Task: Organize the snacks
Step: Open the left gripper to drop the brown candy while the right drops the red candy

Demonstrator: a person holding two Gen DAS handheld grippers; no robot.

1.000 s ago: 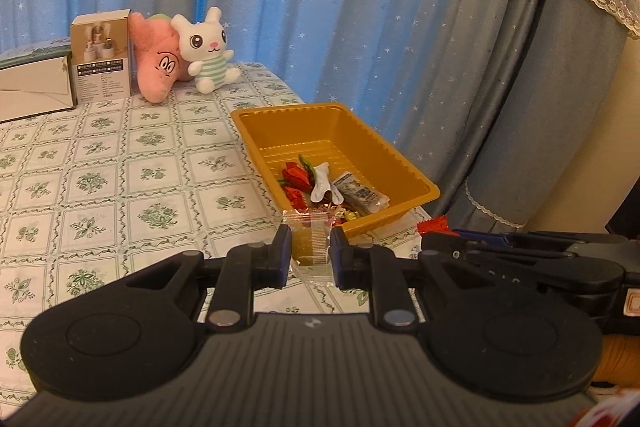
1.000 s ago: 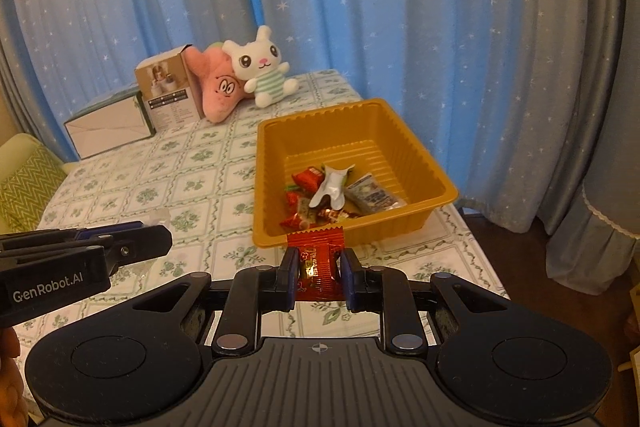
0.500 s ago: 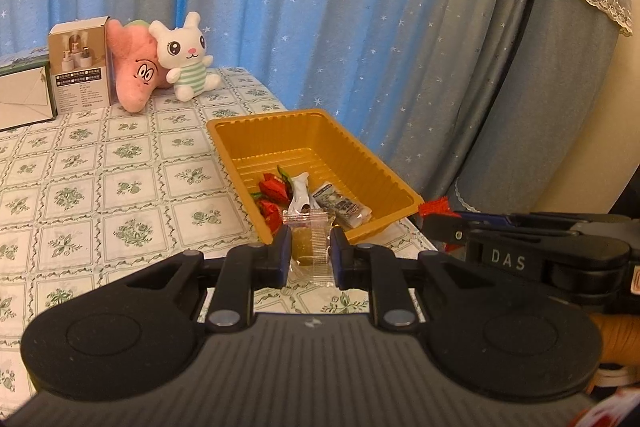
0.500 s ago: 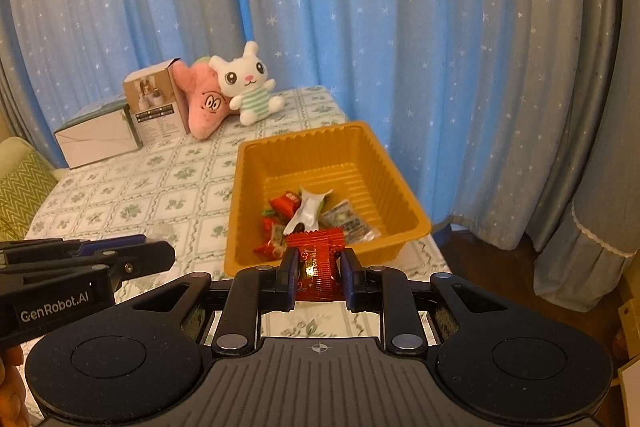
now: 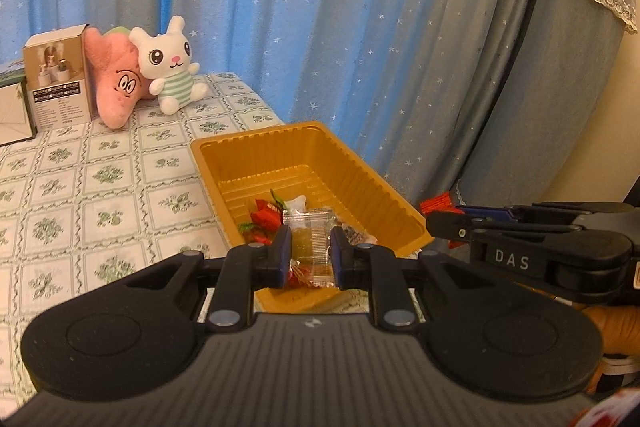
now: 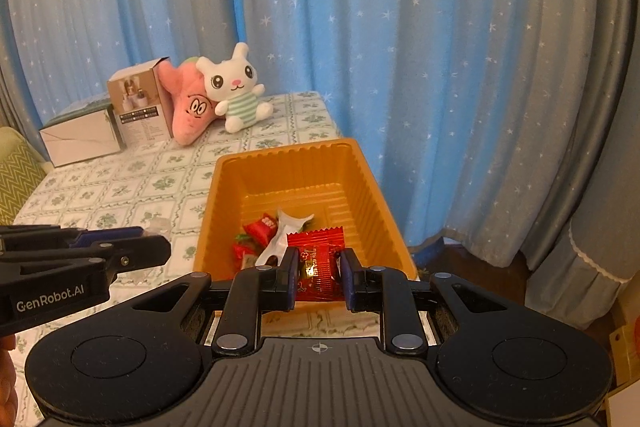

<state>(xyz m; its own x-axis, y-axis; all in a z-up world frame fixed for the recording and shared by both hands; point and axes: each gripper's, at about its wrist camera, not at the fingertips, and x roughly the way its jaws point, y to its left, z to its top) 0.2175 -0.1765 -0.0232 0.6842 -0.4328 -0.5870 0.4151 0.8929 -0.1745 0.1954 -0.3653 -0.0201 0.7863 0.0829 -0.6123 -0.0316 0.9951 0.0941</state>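
Both claws nearer tray (image 6: 372,187), snacks clamped

My left gripper (image 5: 310,251) points forward and down, jaws clamped tight on a clear packet (image 5: 311,241). My right gripper (image 6: 319,274) sits just beside it at the same downward tilt, jaws pinching a red packet (image 6: 318,263).

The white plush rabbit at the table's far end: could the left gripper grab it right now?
Probably not. The left gripper is shut on a clear snack packet, so its jaws are taken, and the white plush rabbit sits far beyond the orange plastic tray.
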